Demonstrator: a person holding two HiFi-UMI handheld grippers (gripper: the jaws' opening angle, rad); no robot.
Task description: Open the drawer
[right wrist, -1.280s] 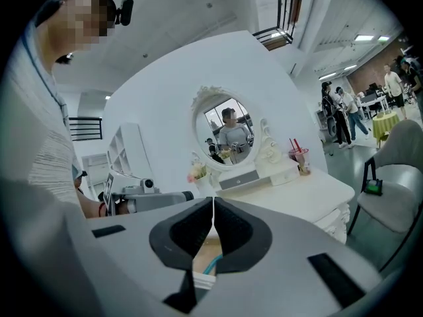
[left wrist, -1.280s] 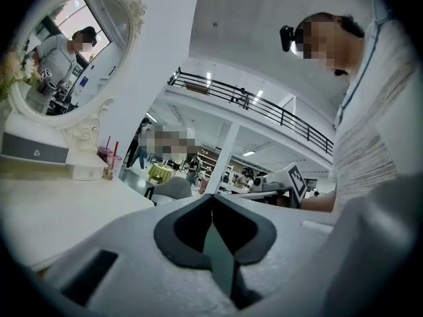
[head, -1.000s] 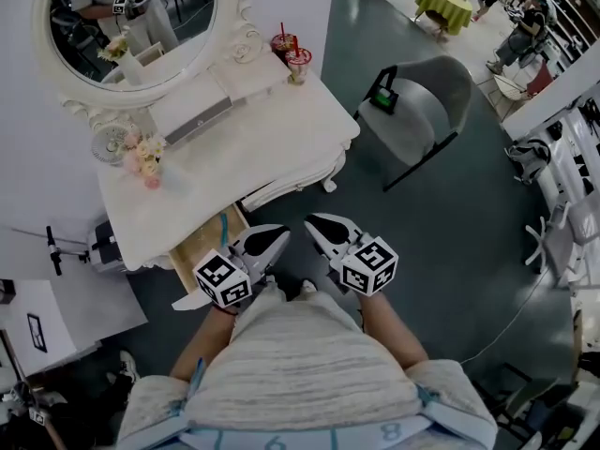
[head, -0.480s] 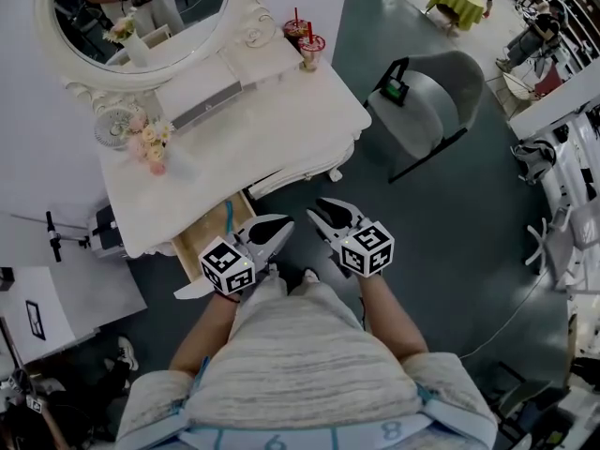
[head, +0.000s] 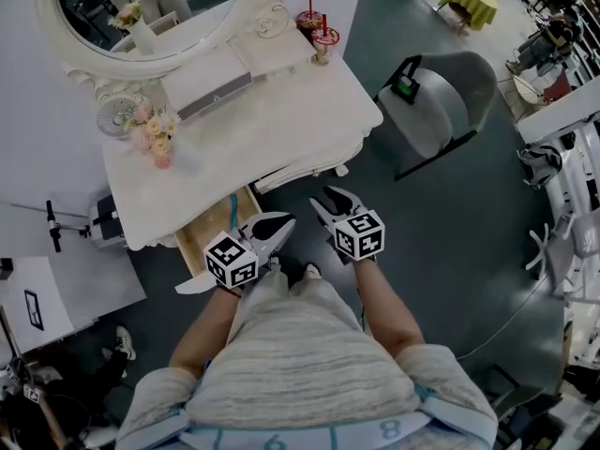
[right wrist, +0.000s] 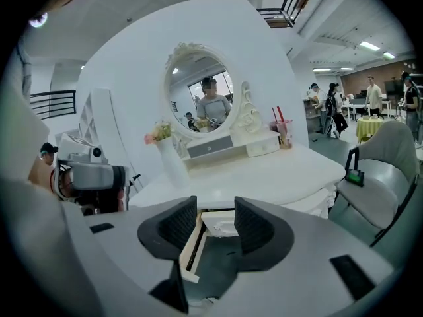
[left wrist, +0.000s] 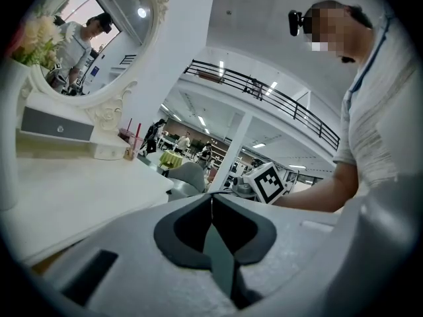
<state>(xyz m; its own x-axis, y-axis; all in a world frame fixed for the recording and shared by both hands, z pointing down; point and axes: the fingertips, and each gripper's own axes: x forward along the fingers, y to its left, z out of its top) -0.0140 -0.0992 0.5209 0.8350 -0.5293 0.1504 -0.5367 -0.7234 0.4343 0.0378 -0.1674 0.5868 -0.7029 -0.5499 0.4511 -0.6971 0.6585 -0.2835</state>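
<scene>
Step in hand: the drawer [head: 208, 235] already stands pulled out from under the counter [head: 281, 129], with its pale wood inside showing. I judge the pull finished or nearly so.
Right jaws: the right gripper [head: 333, 202] has its jaws spread wide. They have just been opening, and no pad touches anything.
Left jaws: the left gripper [left wrist: 211, 200] has its jaws pressed together with nothing between them.
Drawer from the right jaws: it lies ahead of them and lower down. In the right gripper view its wooden side rail shows through the gap, well beyond the pads and apart from them.
Drawer from the left jaws: in the head view it sits just beside the tips, on their left and lower. The left gripper view looks along the counter edge and does not show the drawer clearly.
Counter from the jaws: its front edge runs ahead of both pairs of tips. The mirror [head: 141, 7] and the flowers [head: 155, 139] stand further back.
Next move: if the drawer is open far enough, both grippers only need to stay off it. If it needs more travel, the right jaws would have to dip forward to the drawer's near edge, close on it and draw straight back along the rail.
Risk: a pull off the rail's line could jam the drawer.
</scene>
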